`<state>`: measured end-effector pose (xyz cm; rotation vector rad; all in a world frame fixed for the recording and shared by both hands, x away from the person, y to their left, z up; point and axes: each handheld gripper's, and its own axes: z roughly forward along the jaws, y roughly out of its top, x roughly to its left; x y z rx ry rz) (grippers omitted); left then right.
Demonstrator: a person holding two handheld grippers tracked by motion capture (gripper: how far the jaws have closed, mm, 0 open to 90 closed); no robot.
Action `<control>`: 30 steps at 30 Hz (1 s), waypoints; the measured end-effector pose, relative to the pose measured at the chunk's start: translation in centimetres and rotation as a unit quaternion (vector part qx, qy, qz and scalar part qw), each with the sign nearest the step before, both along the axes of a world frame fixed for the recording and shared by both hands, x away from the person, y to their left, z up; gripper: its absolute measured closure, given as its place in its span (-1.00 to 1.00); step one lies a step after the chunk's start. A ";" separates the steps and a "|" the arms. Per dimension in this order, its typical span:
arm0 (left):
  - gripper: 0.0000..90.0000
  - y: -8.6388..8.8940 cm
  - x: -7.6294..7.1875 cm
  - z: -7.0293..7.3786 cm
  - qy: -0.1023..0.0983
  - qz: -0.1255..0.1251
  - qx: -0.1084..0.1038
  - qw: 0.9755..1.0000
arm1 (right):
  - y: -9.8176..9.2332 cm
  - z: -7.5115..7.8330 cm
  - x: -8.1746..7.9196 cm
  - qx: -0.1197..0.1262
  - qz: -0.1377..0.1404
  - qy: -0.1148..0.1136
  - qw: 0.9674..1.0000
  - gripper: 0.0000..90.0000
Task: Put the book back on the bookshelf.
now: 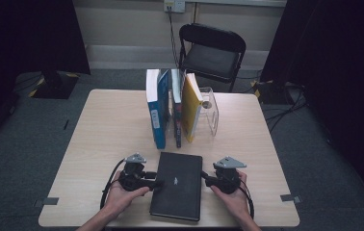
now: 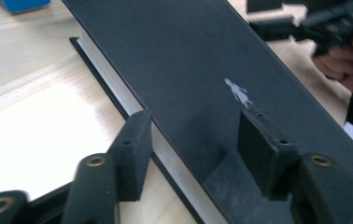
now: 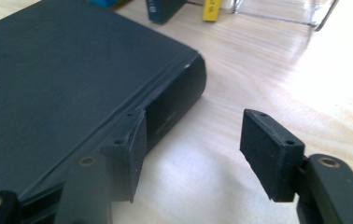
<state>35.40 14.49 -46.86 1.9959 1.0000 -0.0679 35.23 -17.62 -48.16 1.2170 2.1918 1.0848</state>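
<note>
We have a black book lying flat at the near edge of the table, at six o'clock from the row of upright books. Our left gripper sits at its nine o'clock side, and the left gripper view shows its jaws parted astride the page edge, one pad above the cover, one down beside the pages, not pressing. Our right gripper sits at three o'clock by the spine; its jaws are released too, one pad touching or just beside the spine corner, the other well apart over bare wood. To lift well, we judge that we should slide the left lower jaw fully under the cover's overhang before closing, clamp the whole block rather than the cover alone, and keep both hands level so the book does not sag open. At twelve o'clock stand a blue book, a dark book and a yellow book leaning on a clear bookend; these are tightly packed. A folding chair waits beyond the table.
</note>
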 end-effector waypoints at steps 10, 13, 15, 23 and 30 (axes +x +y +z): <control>-0.08 -1.2 2.0 -0.8 0.038 0.024 -0.012 0.999 | -0.1 0.1 -0.5 0.000 0.009 0.007 1.000 -0.10; -0.13 -1.2 2.1 -1.1 0.041 0.032 -0.020 0.998 | -0.2 0.3 -0.7 0.007 0.015 0.010 1.000 -0.16; -0.12 -1.0 2.0 -1.3 0.043 0.039 -0.031 0.998 | -0.2 0.3 -0.9 0.003 0.018 0.007 1.000 -0.18; 0.00 -0.6 2.1 -1.4 0.062 0.055 -0.057 0.995 | -0.2 0.5 -1.2 0.011 0.024 0.001 1.000 -0.20; 0.03 -0.3 1.9 -0.6 0.054 0.048 -0.081 0.994 | -0.2 0.5 -1.2 0.011 0.023 0.002 1.000 -0.20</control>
